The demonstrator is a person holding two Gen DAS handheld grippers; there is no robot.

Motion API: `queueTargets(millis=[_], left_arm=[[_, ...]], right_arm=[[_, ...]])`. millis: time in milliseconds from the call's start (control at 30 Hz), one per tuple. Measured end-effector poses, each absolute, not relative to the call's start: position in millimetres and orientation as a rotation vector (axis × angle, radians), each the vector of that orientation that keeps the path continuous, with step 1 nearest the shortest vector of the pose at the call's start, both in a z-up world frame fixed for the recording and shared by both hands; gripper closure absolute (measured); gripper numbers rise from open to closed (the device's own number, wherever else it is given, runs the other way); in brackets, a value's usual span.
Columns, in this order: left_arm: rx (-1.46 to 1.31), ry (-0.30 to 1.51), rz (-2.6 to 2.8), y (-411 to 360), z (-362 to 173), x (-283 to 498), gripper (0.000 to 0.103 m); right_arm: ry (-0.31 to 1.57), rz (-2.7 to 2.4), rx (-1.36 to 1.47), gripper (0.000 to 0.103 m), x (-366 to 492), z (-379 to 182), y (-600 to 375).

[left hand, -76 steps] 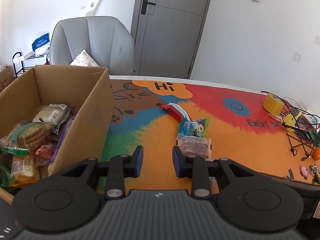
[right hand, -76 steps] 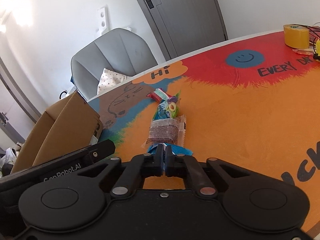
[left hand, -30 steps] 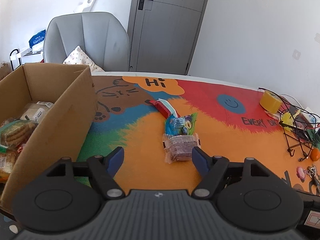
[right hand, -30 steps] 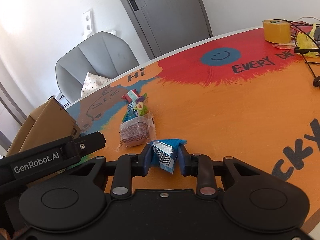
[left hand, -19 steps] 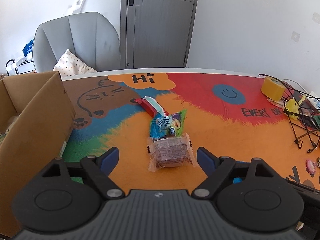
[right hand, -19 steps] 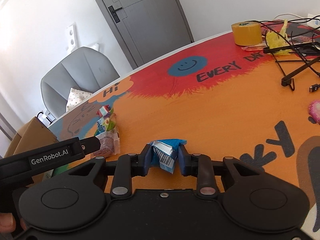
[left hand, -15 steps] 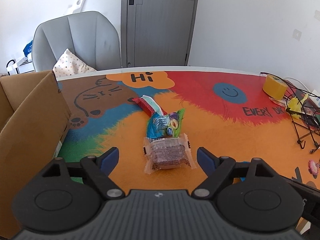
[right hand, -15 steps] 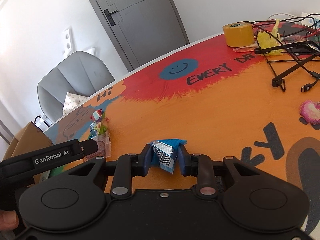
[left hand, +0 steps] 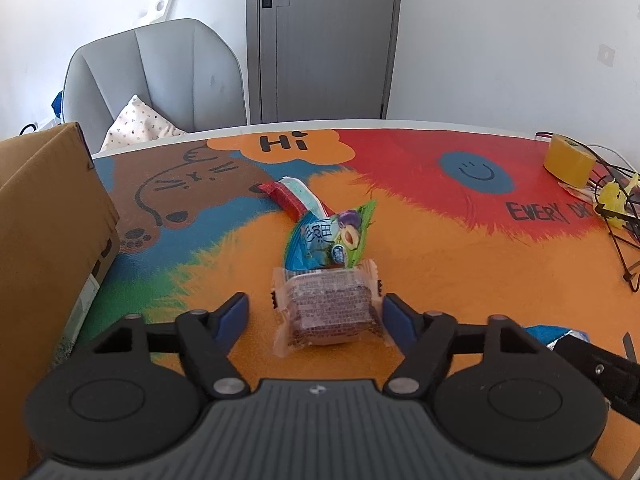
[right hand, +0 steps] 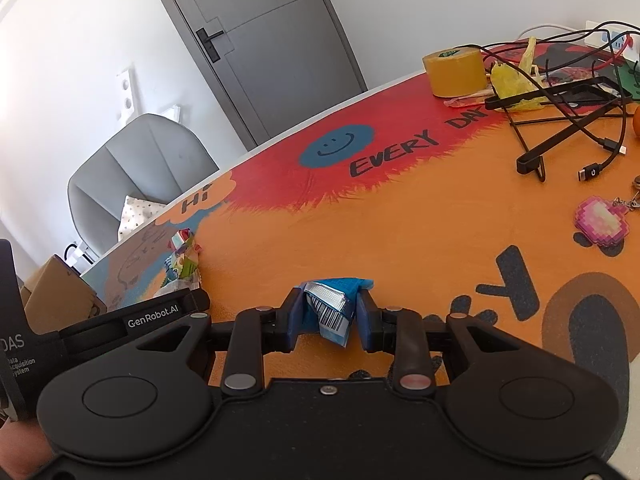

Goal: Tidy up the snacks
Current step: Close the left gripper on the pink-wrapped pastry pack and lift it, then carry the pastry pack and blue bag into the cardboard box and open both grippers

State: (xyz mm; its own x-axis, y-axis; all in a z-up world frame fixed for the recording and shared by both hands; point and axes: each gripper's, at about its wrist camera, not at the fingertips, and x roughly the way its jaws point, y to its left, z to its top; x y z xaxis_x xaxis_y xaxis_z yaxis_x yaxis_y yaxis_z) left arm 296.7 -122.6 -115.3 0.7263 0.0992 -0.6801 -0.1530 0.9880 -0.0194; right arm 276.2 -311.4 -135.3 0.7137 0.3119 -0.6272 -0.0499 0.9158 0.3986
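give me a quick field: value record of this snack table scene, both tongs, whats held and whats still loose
left tongs: jaws closing around the clear-wrapped brown cake, pads not yet pressing on it
right tongs: shut on a blue packet with a barcode
loose on table: blue-green plum packet, red and white packet
cardboard box: at the left of the table
table mat: orange, red and blue
clutter, right side: yellow tape roll, black cables, pink keychain
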Motion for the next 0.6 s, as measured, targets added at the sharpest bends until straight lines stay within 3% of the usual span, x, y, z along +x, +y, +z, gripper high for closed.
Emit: queueTargets(millis=[33,100,600], left_arm=[[-0.070,0.752,0.139,-123,-114,296,0.054],[-0.105,0.767,0.118,-120,-110,294,0.062],[-0.165,0.684,0.086,-99,-69,248,0.064]], right_arm=[[0.755,0.208,0.371,0.074,276,-135,-311],[0.759,0.216,0.373,0.074,276,-135,-309],[0.712,0.278,0.380,0.074,264,-114,-282]])
